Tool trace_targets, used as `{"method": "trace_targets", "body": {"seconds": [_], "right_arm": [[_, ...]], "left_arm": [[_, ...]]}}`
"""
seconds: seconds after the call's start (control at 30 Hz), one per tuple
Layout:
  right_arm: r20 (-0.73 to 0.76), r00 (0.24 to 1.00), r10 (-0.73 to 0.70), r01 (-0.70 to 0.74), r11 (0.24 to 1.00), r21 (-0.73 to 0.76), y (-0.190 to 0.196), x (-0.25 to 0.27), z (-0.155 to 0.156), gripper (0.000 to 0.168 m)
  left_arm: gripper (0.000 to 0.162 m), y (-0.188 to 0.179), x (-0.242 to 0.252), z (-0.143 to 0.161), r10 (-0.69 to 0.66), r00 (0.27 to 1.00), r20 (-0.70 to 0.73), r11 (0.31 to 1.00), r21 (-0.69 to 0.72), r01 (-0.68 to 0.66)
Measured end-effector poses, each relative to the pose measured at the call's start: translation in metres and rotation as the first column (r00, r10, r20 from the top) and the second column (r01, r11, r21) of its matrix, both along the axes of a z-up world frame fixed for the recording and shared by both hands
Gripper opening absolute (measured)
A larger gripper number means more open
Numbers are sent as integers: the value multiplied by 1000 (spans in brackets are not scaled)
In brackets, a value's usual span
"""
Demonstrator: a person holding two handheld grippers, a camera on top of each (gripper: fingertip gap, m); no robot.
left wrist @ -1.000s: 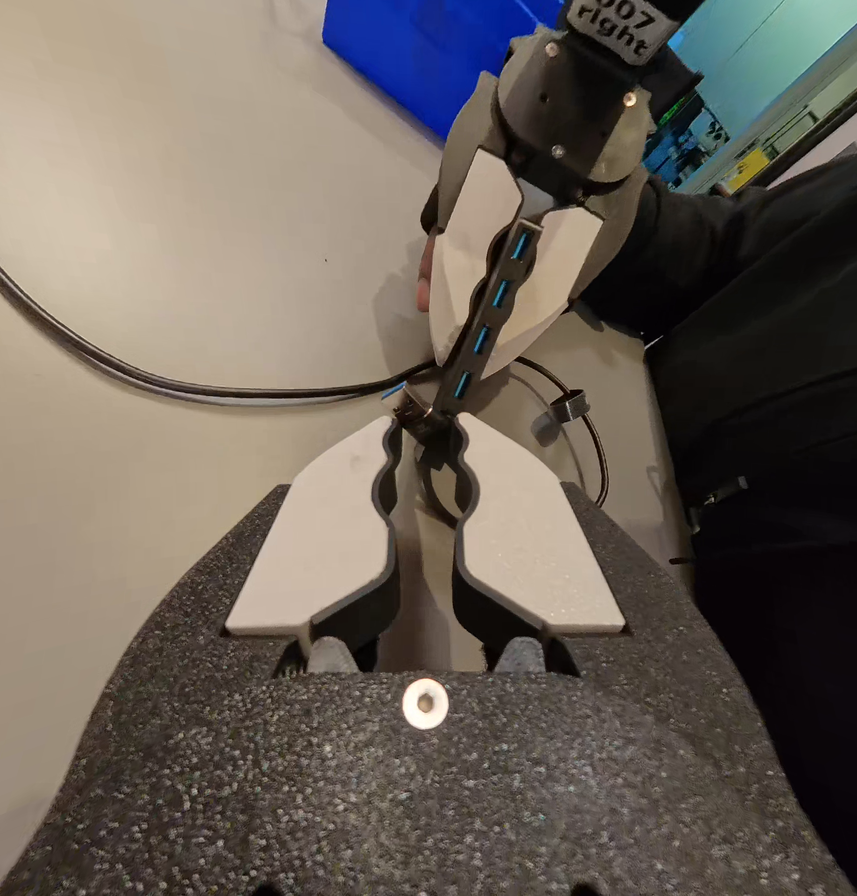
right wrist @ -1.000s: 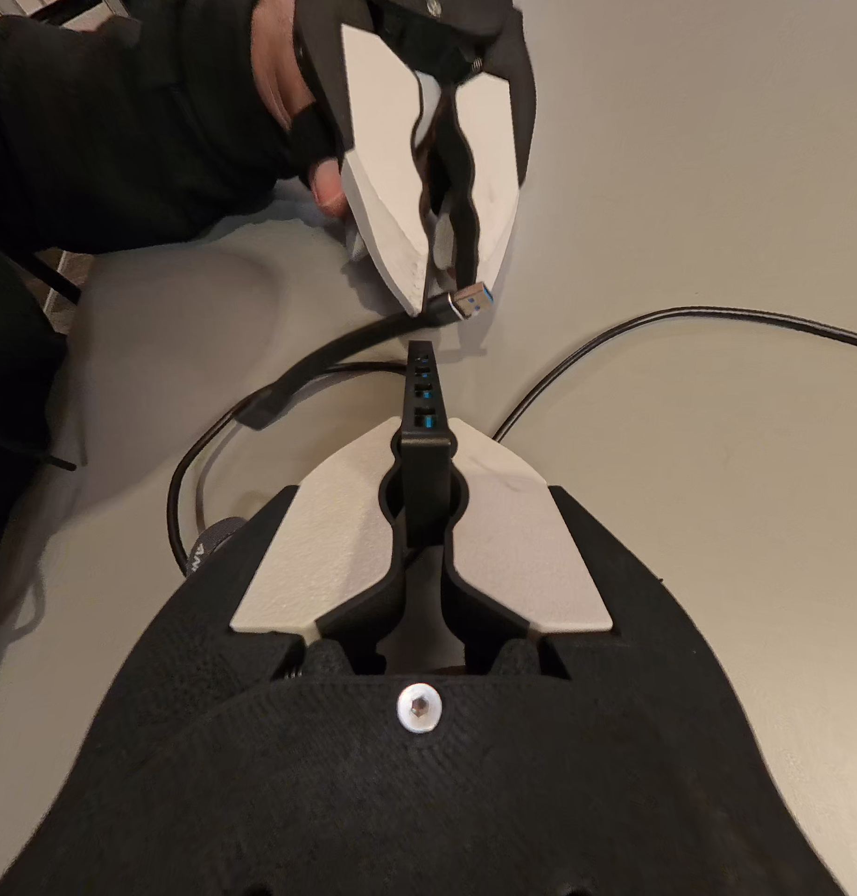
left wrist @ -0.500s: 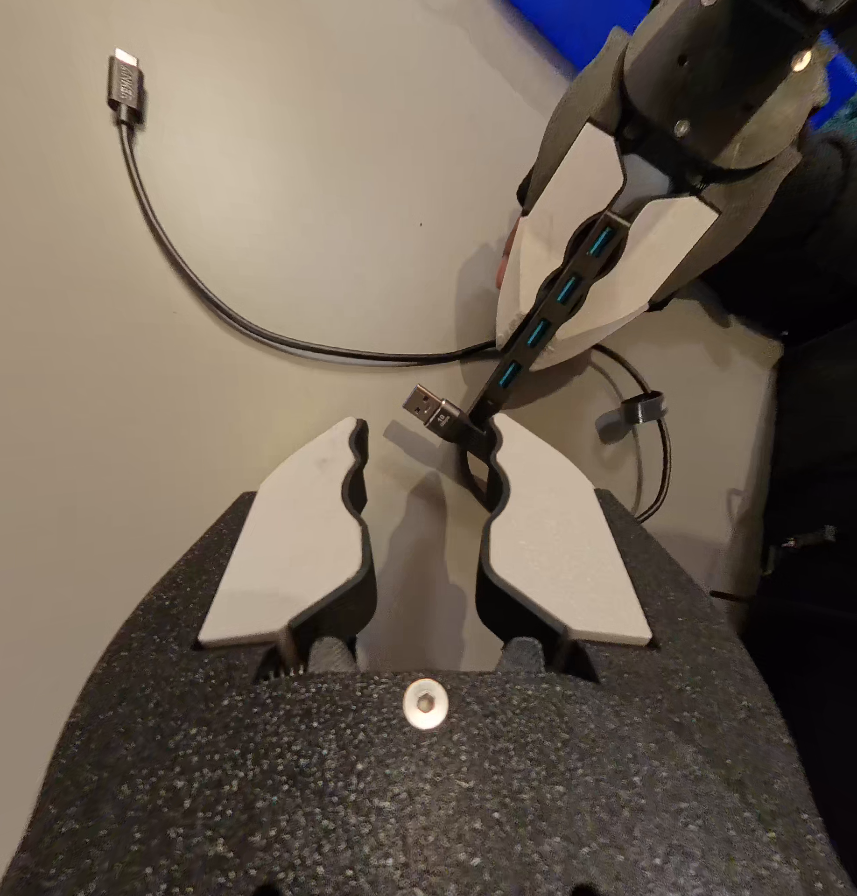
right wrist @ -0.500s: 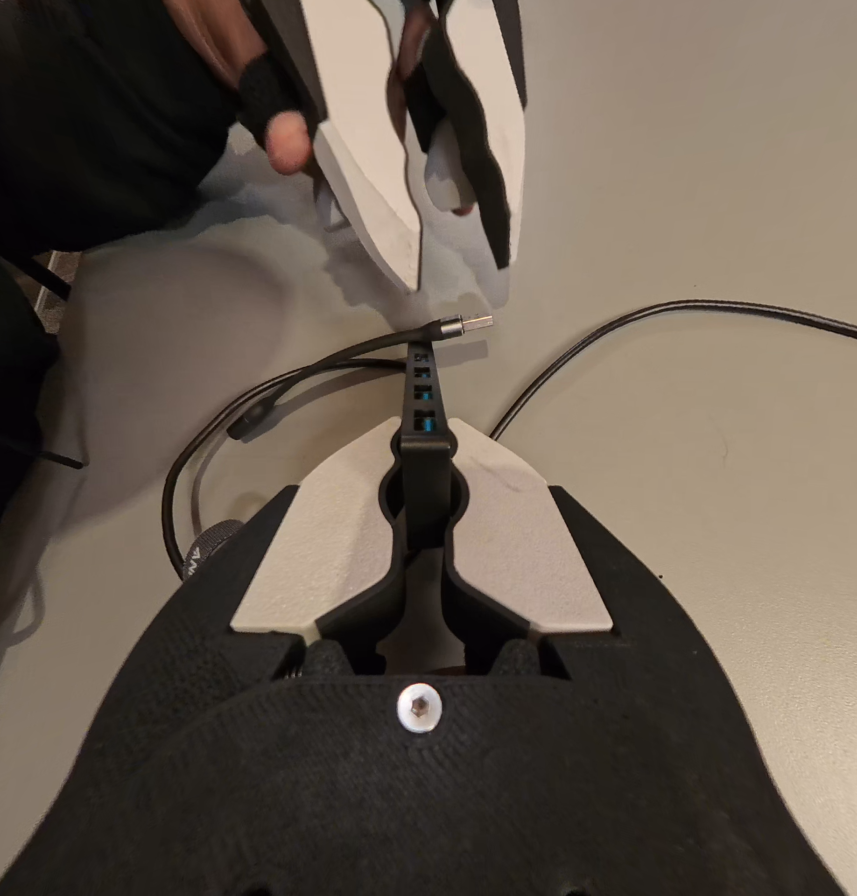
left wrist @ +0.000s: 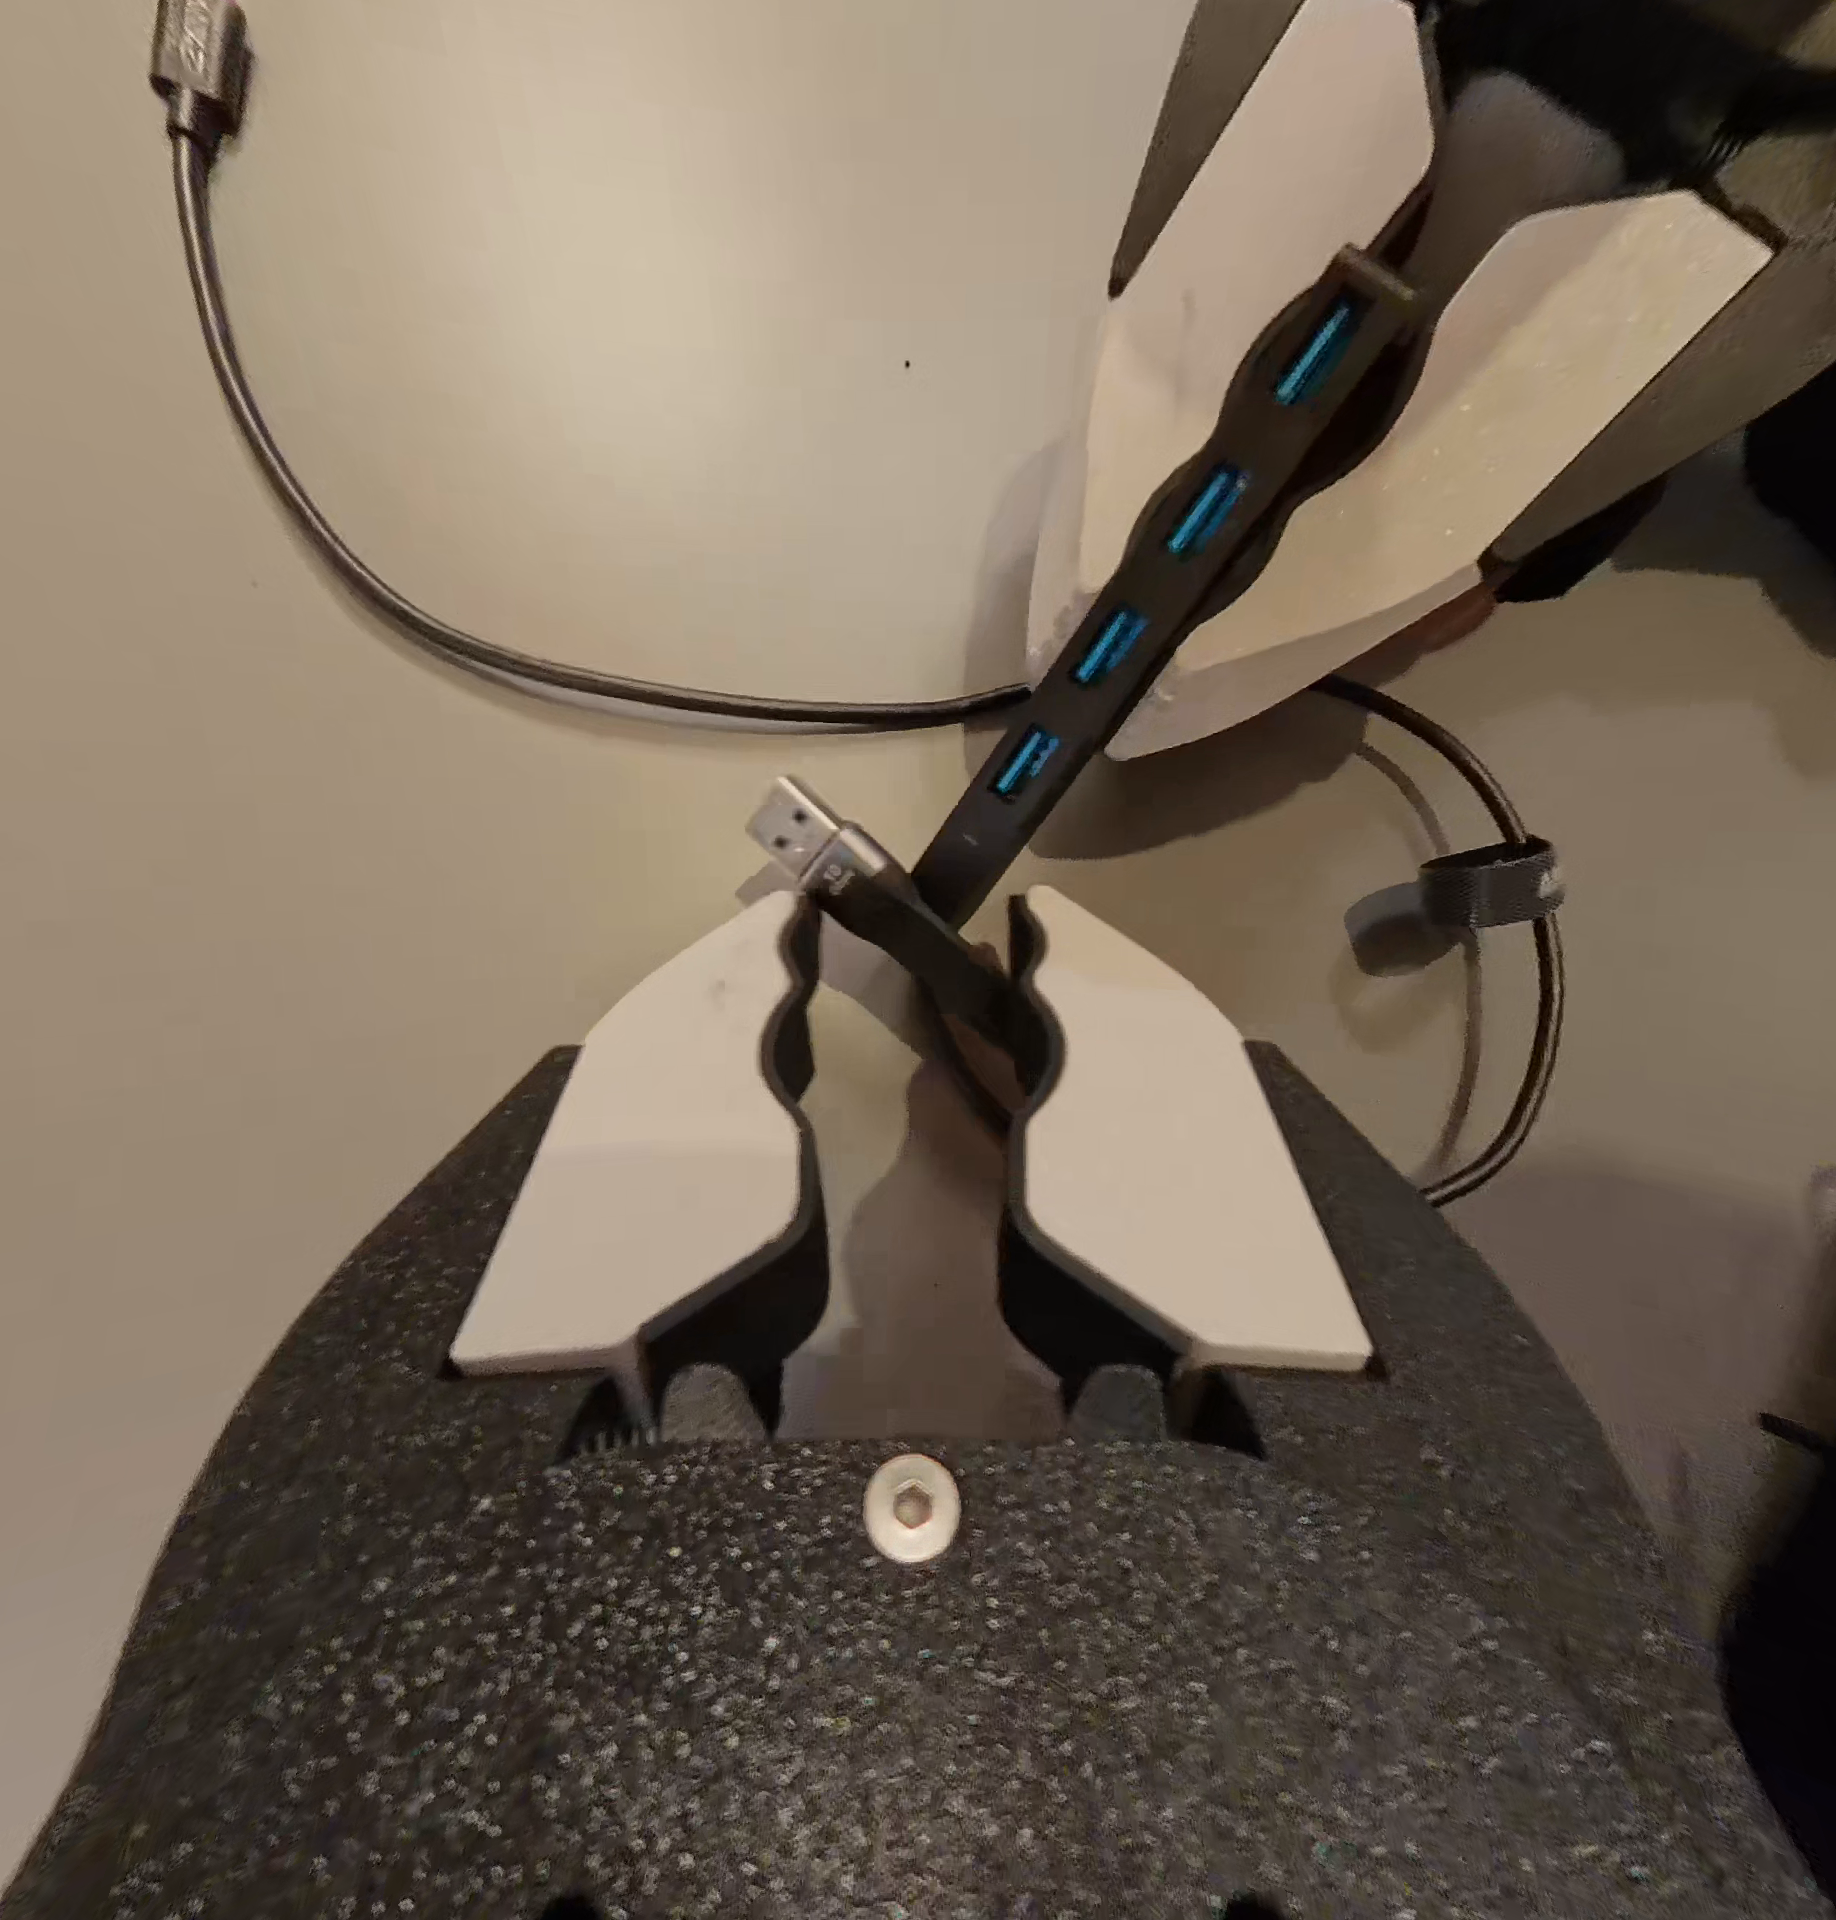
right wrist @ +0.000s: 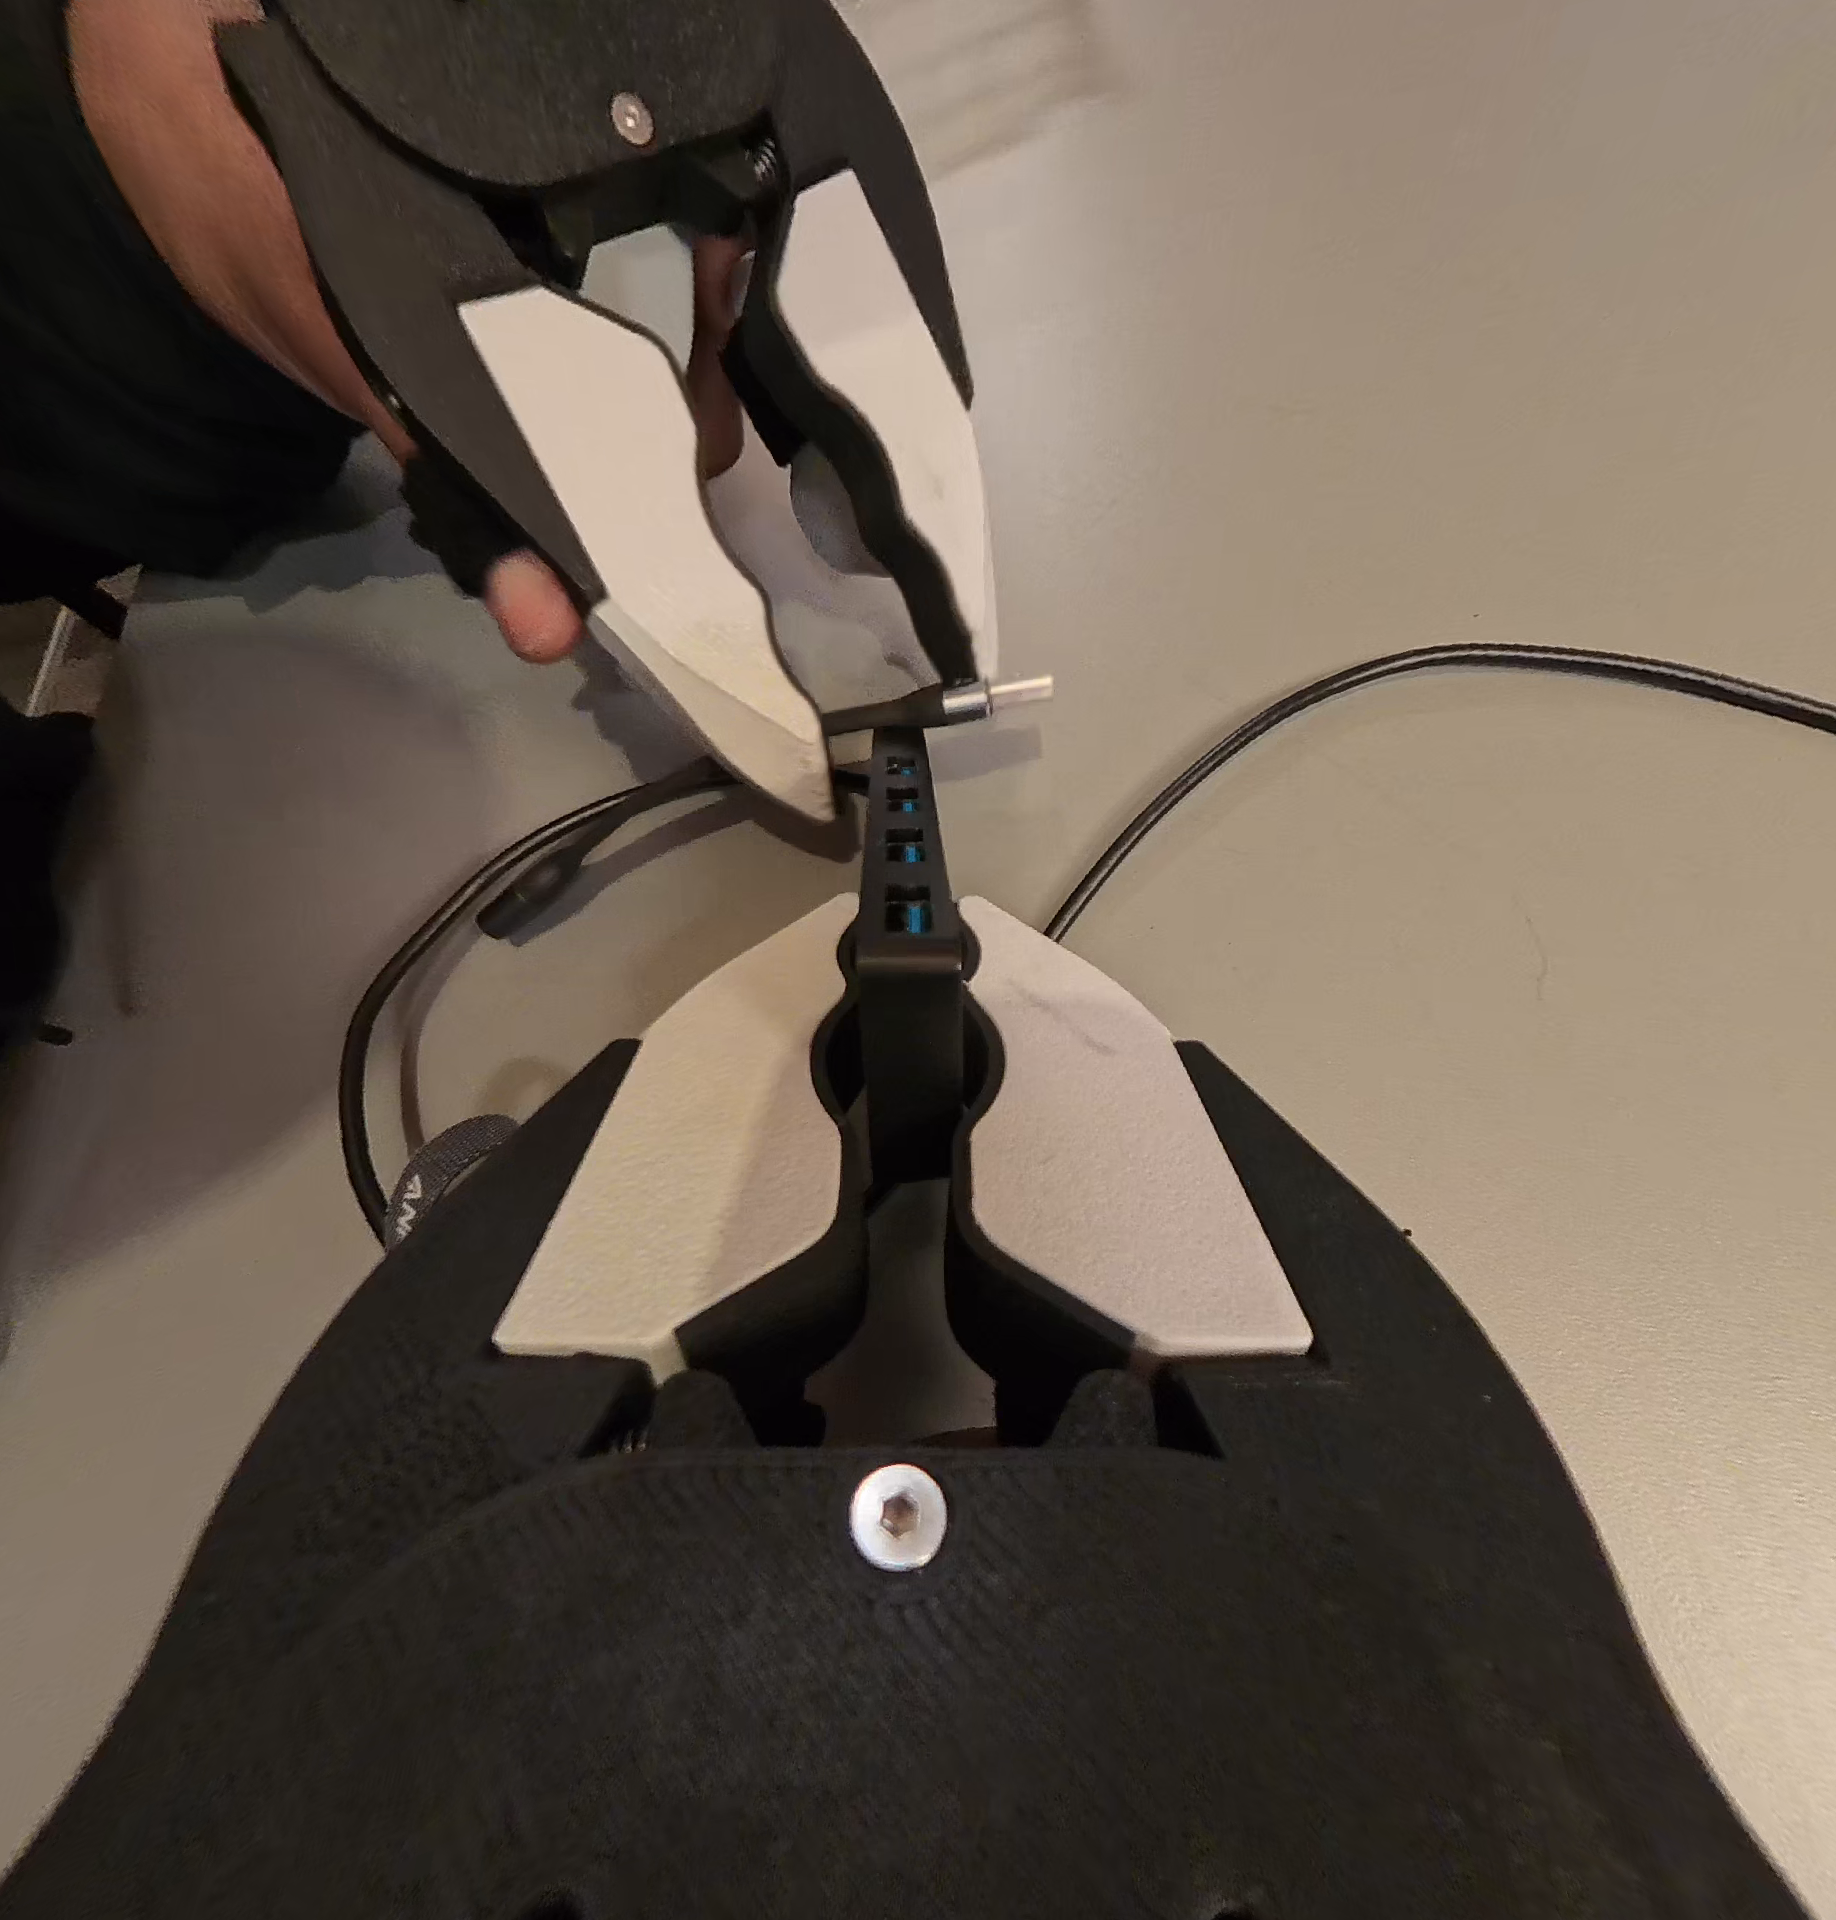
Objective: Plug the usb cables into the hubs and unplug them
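A black usb hub (left wrist: 1205, 520) with several blue ports is held upright in my right gripper (left wrist: 1090, 707), which is shut on it; it also shows in the right wrist view (right wrist: 909, 831). The usb cable's silver plug (left wrist: 800, 831) sticks out to the left of my left gripper (left wrist: 903, 904). Its black lead runs diagonally between the jaws and touches the right finger. The left jaws stand partly open around it. The plug is outside the hub, just below its lowest port. In the right wrist view the plug (right wrist: 997, 691) pokes out sideways at the left gripper (right wrist: 893, 738) tips.
A second black cable (left wrist: 301, 499) with a small connector (left wrist: 197, 62) curves across the beige table (left wrist: 581, 312). The hub's lead, with a velcro strap (left wrist: 1485, 883), loops at the right. A person's hand (right wrist: 524, 613) and dark sleeve are at the left. The gap from one gripper's tips to the other's is roughly 4 cm. The velcro strap (left wrist: 1485, 883) sits 7 cm or so from the ends of my right fingers.
The left gripper let go of the plug and opened wide; its jaws have now narrowed around the cable. The two grippers have come closer together. The right gripper still holds the hub.
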State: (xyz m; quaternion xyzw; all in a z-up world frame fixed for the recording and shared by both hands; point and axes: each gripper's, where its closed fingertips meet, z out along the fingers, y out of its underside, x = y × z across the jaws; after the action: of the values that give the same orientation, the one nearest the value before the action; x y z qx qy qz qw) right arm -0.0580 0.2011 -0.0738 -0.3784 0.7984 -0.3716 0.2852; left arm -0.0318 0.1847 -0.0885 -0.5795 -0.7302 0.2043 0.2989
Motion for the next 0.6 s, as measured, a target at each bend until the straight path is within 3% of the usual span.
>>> {"method": "trace_targets", "body": {"seconds": [0.17, 0.43, 0.6], "right_arm": [[18, 1000, 4, -3, 1000, -7, 0, 0, 3, 11], [43, 997, 65, -62, 996, -68, 7, 7, 11, 11], [18, 998, 67, -65, 995, -69, 7, 5, 8, 11]], "left_arm": [[14, -1, 1, 10, -54, 997, -60, 997, -61, 51], [12, 7, 13, 25, -163, 986, -36, 987, 3, 163], [7, -4, 18, 30, -113, 993, -47, 993, -25, 111]]}}
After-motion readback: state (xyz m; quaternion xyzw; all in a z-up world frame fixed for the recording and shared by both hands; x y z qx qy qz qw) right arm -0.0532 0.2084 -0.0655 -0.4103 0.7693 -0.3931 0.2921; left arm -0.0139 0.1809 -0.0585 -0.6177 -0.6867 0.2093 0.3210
